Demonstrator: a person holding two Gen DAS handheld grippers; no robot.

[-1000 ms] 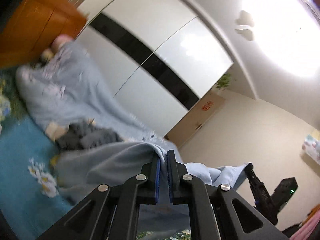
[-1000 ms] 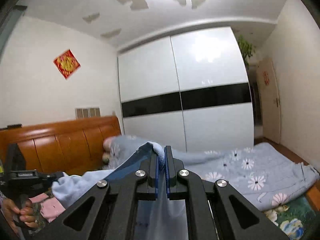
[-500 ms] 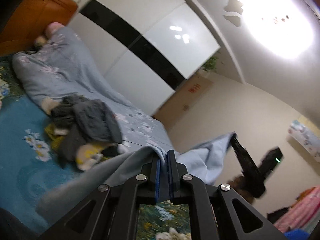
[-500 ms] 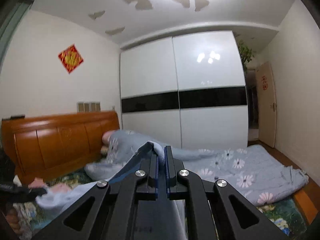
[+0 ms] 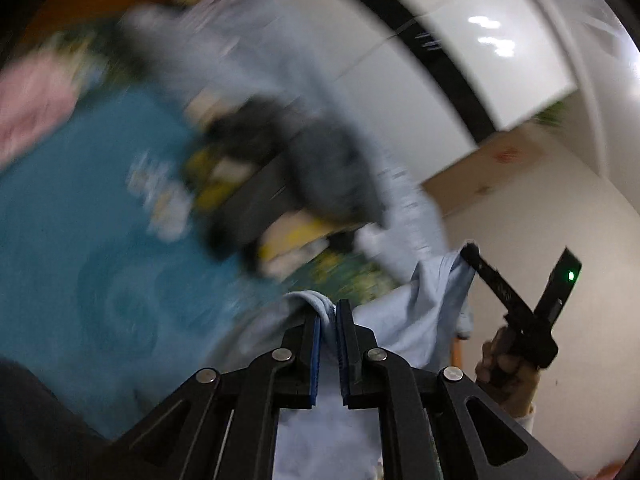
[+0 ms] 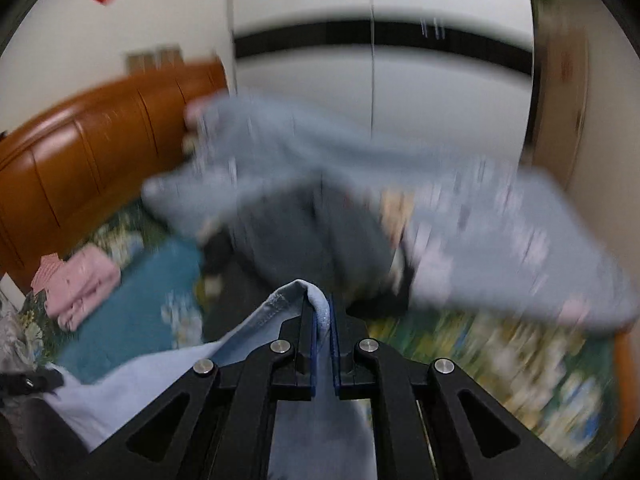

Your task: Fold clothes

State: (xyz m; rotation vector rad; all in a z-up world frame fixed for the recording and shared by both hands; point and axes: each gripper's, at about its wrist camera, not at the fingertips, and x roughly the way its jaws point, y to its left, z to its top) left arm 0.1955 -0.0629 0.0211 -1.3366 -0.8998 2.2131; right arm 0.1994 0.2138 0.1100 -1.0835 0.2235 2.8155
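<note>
A light blue garment (image 5: pixel 416 312) hangs stretched between my two grippers above the bed. My left gripper (image 5: pixel 328 312) is shut on one bunched edge of it. My right gripper (image 6: pixel 322 308) is shut on another edge (image 6: pixel 292 304); the cloth drapes left and down from there. In the left wrist view the right gripper (image 5: pixel 480 268) shows at the right, pinching the garment's far corner, with the person's hand (image 5: pixel 504 364) on its handle. Both views are motion-blurred.
A pile of dark grey and yellow clothes (image 5: pixel 304 168) lies on the teal floral bedspread (image 5: pixel 80 220). A pale blue duvet (image 6: pixel 460 208) lies behind it. Folded pink clothes (image 6: pixel 80 284) sit near the wooden headboard (image 6: pixel 80 148). White wardrobe doors (image 6: pixel 400 80) stand beyond.
Both grippers have tipped down fast from the wardrobe and ceiling toward the bed, still holding the garment. The clothes pile and bedspread now fill the views.
</note>
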